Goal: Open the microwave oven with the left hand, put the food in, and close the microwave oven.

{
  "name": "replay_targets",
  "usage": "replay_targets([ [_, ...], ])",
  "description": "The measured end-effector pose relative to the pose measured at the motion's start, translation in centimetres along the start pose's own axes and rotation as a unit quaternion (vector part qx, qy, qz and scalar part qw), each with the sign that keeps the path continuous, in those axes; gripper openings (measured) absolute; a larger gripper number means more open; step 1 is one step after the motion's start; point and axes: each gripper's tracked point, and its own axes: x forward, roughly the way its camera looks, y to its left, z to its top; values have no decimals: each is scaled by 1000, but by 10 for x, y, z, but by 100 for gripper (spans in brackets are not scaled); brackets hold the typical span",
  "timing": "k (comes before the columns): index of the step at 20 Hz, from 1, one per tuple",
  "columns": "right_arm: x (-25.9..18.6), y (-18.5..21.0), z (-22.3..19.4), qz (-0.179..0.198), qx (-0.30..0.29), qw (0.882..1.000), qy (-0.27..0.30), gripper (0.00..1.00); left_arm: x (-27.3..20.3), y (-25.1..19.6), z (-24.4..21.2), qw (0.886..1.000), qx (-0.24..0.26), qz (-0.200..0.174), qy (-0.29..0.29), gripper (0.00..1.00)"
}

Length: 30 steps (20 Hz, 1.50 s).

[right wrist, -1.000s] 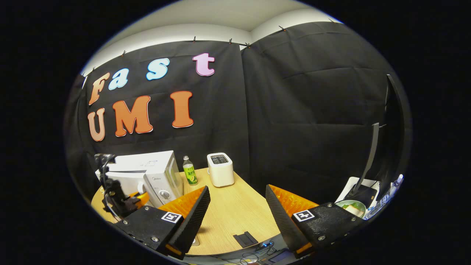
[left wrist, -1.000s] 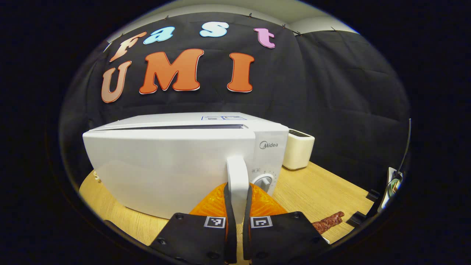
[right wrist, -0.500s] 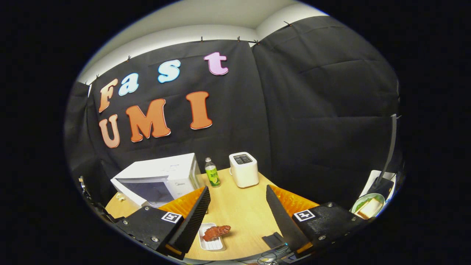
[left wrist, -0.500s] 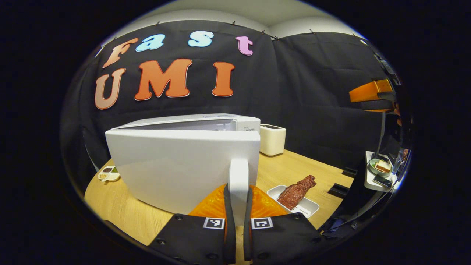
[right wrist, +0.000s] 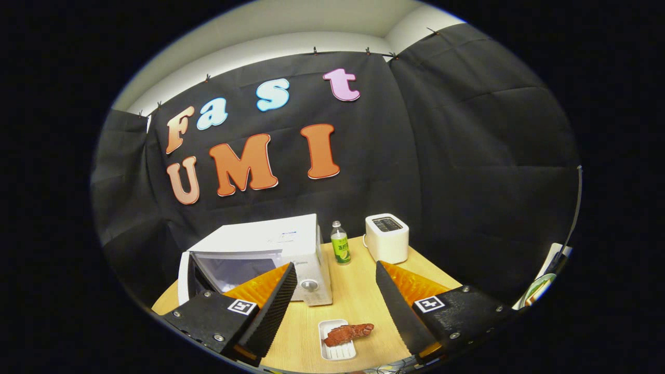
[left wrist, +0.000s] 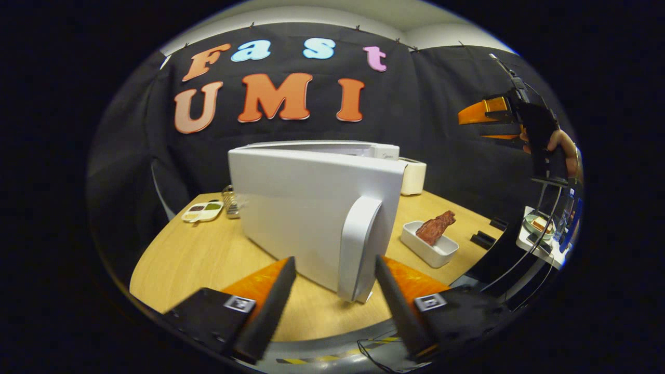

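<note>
the microwave oven (right wrist: pixel 260 254) is sitting toward the far left edge of the wooden surface (right wrist: pixel 358 296), its glossy white door (left wrist: pixel 306 208) swung wide. the left claw (left wrist: pixel 332 291) is gaping open, its fingers flanking the curved handle (left wrist: pixel 358 244) without pressing it, holding nothing. the right claw (right wrist: pixel 335 301) is hovering spread and empty above the food, a rough reddish-brown meat strip (right wrist: pixel 347 333) lying in a ribbed white rectangular tray (right wrist: pixel 335 351) near the front edge. judged best: descend straight, grip the tray's rim rather than the soft meat, and carry it level into the cavity.
</note>
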Motion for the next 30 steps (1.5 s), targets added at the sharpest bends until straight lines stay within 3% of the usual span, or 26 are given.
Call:
replay_targets([
  [1, 3, 4, -2, 5, -2, 1000, 2, 95, -14, 9, 5, 1000, -20, 11, -3, 96],
  [2, 6, 7, -5, 8, -3, 1000, 5, 95, -30, 19, 11, 999, -42, 27, -8, 99],
  [3, 9, 9, -9, 12, -2, 1000, 9, 95, -44, 31, 17, 997, -58, 47, -13, 95],
  [4, 10, 11, -13, 16, -1, 1000, 13, 95, -53, 46, 23, 995, -61, 71, -21, 99],
  [7, 14, 10, -22, 17, -8, 1000, 19, 95, -78, 80, 48, 989, -53, 131, -52, 97],
  [12, 21, -7, -31, 9, -10, 1000, 5, 95, -100, 122, 70, 978, -56, 184, -81, 98],
  [16, 34, -34, -62, -6, 58, 998, 27, 95, -115, 146, 79, 971, -68, 212, -89, 99],
  [19, 43, -58, -93, -29, 134, 989, 54, 95, -122, 163, 84, 966, -69, 232, -93, 96],
  [23, 46, -69, -148, -42, 224, 967, 112, 95, -127, 185, 83, 961, -56, 254, -93, 98],
  [29, 57, -67, -196, -44, 259, 950, 165, 92, -126, 204, 82, 956, -71, 268, -93, 98],
  [30, 59, -66, -199, -39, 268, 948, 168, 85, -125, 207, 79, 955, -69, 273, -91, 96],
])
